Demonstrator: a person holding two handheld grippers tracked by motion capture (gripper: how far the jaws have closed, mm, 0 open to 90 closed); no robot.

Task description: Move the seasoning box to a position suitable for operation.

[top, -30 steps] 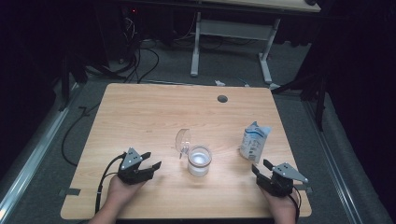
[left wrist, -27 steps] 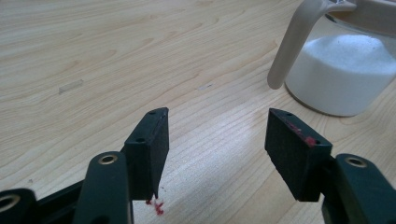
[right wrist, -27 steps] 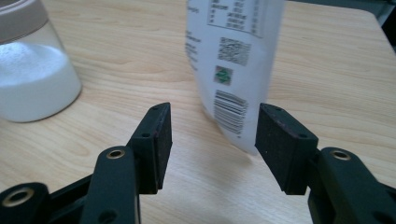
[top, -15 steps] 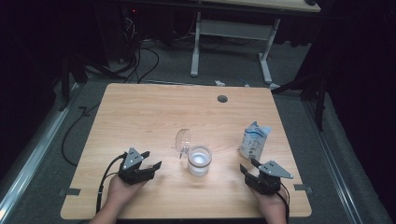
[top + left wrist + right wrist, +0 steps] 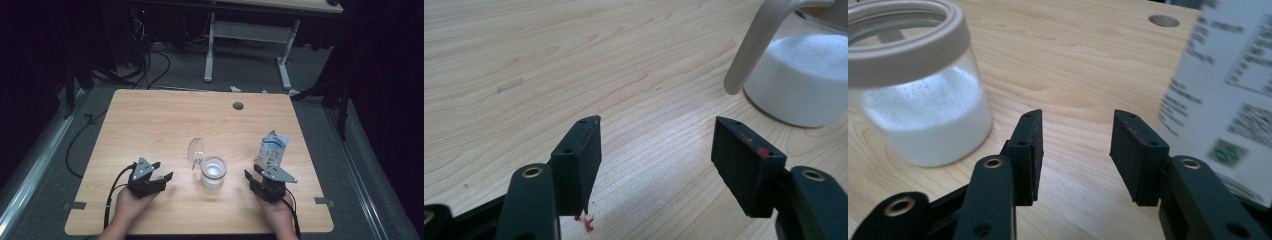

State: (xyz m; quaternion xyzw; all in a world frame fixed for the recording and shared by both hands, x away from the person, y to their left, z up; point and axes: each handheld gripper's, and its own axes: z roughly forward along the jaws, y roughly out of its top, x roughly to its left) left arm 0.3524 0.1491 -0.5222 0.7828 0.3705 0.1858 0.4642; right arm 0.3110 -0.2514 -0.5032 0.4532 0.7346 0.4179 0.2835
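A dark room surrounds the pale wooden counter (image 5: 165,120). Near its front middle stands a clear jar (image 5: 213,172) part-filled with white powder, its hinged lid (image 5: 196,149) tipped up behind. Right of it stands a white and blue pouch (image 5: 273,146); its print is too blurred to read. The left claw (image 5: 161,179) gapes wide and empty; the right claw (image 5: 252,178) is open and empty beside the pouch.

Open gripper (image 5: 656,150) beside jar (image 5: 806,80)

left hand-held gripper (image 5: 159,179): jaws apart, nothing between | right hand-held gripper (image 5: 251,179): jaws apart, nothing between
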